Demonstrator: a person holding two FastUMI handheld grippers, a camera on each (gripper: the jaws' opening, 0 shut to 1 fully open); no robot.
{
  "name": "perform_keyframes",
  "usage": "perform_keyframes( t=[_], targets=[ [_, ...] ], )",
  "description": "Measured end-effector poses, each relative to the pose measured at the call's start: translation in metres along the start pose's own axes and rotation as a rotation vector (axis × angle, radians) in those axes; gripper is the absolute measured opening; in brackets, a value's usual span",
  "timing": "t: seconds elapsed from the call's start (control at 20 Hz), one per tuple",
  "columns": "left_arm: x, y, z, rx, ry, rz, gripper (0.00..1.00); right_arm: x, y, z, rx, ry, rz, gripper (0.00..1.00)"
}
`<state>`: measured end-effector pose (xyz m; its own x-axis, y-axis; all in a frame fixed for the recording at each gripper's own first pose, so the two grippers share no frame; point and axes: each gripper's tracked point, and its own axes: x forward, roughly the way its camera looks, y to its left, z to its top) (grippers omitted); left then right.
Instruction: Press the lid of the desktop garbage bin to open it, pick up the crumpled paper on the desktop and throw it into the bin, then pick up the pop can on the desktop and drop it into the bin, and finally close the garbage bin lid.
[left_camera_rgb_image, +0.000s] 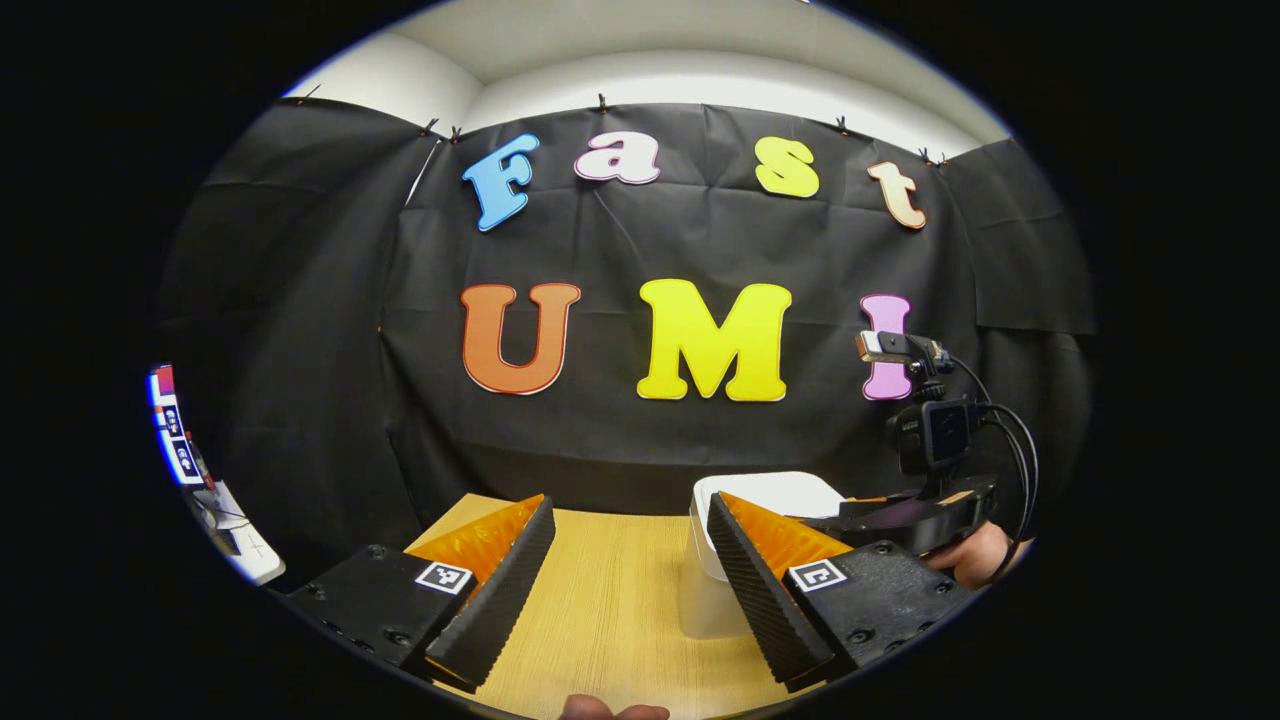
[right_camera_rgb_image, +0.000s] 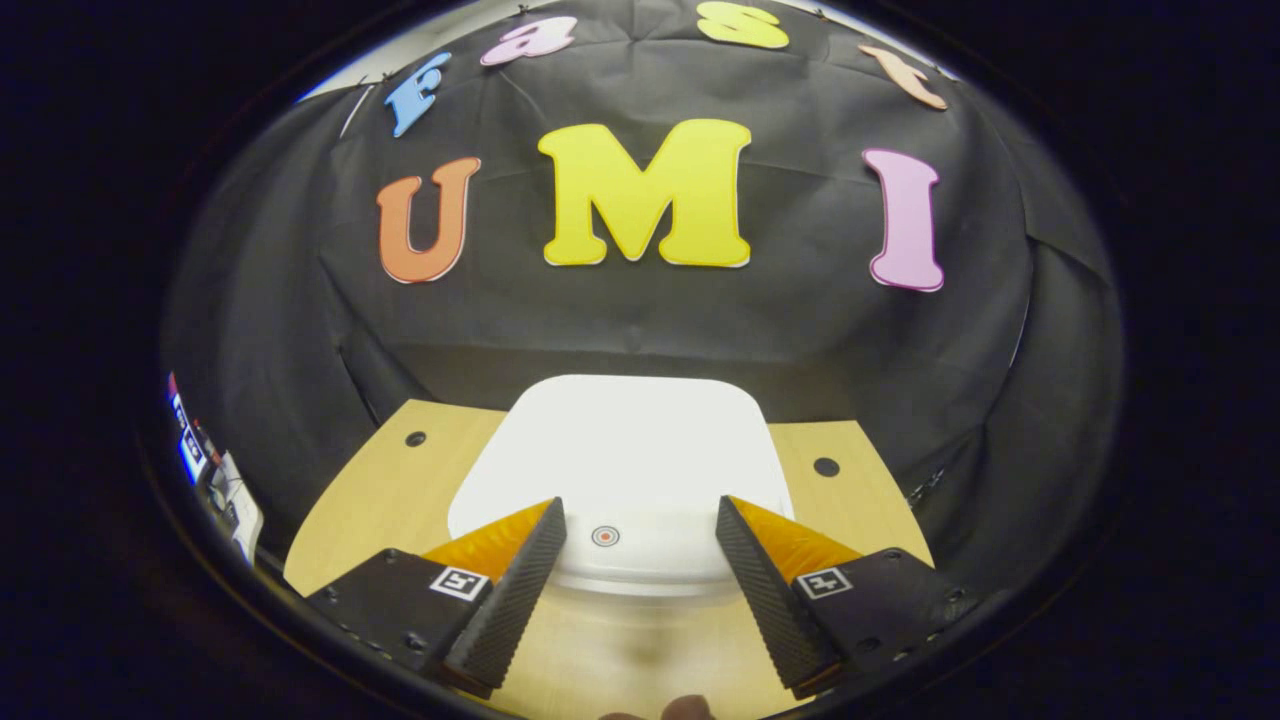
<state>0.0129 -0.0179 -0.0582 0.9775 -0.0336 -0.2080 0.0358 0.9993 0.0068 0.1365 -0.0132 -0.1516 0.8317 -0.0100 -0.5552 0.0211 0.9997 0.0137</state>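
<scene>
Right gripper view: right tongs (right_camera_rgb_image: 640, 560) spread wide, nothing between them, hovering just above the white rounded-square plastic garbage bin (right_camera_rgb_image: 620, 470), whose lid is down and flat (closed), with a small round red-ringed mark (right_camera_rgb_image: 605, 536) near its front edge, sitting in the gap between the two fingers. Whether the tongs touch the lid cannot be told. Bin stands on the light wooden table (right_camera_rgb_image: 400, 490), toward its back edge, close to the black cloth wall (right_camera_rgb_image: 640, 320); two dark round holes in the tabletop, one each side of the bin. Left gripper view: left tongs (left_camera_rgb_image: 630, 570) also spread apart, empty, held over the bare wood of the table (left_camera_rgb_image: 610, 600). The bin (left_camera_rgb_image: 790, 492) appears to the right here, partly behind the right-hand finger (left_camera_rgb_image: 760, 590), its translucent body below the white lid. The other gripper (left_camera_rgb_image: 900, 515) with its black camera and cables hangs over the bin's top, a hand (left_camera_rgb_image: 975, 555) gripping it at the far right. A fingertip (left_camera_rgb_image: 610, 710) peeks in at the bottom edge. A white device with coloured stickers (left_camera_rgb_image: 200, 480) sits at the far left.
</scene>
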Motion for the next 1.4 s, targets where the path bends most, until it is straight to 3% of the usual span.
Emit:
perform_keyframes(
  t=[0.3, 0.35, 0.6, 0.9, 1.4],
  targets=[
    [0.005, -0.008, -0.004, -0.008, 0.006, -0.015, 0.98, 0.002, 0.001, -0.011, -0.026, 0.007, -0.006, 0.98],
    [0.006, -0.009, -0.005, -0.008, 0.007, -0.018, 0.99, 0.004, -0.001, -0.02, 0.016, 0.02, 0.004, 0.98],
    [0.01, -0.017, -0.001, -0.009, 0.001, -0.034, 0.99, 0.002, 0.001, -0.013, -0.005, -0.095, 0.015, 0.99],
    [0.011, -0.02, 0.015, 0.009, -0.027, -0.046, 0.98, -0.009, -0.001, -0.002, 0.131, -0.17, 0.051, 0.95],
    [0.014, -0.025, 0.033, -0.002, -0.075, -0.064, 0.98, -0.09, -0.103, 0.02, 0.024, -0.34, -0.135, 0.96]
  ],
)
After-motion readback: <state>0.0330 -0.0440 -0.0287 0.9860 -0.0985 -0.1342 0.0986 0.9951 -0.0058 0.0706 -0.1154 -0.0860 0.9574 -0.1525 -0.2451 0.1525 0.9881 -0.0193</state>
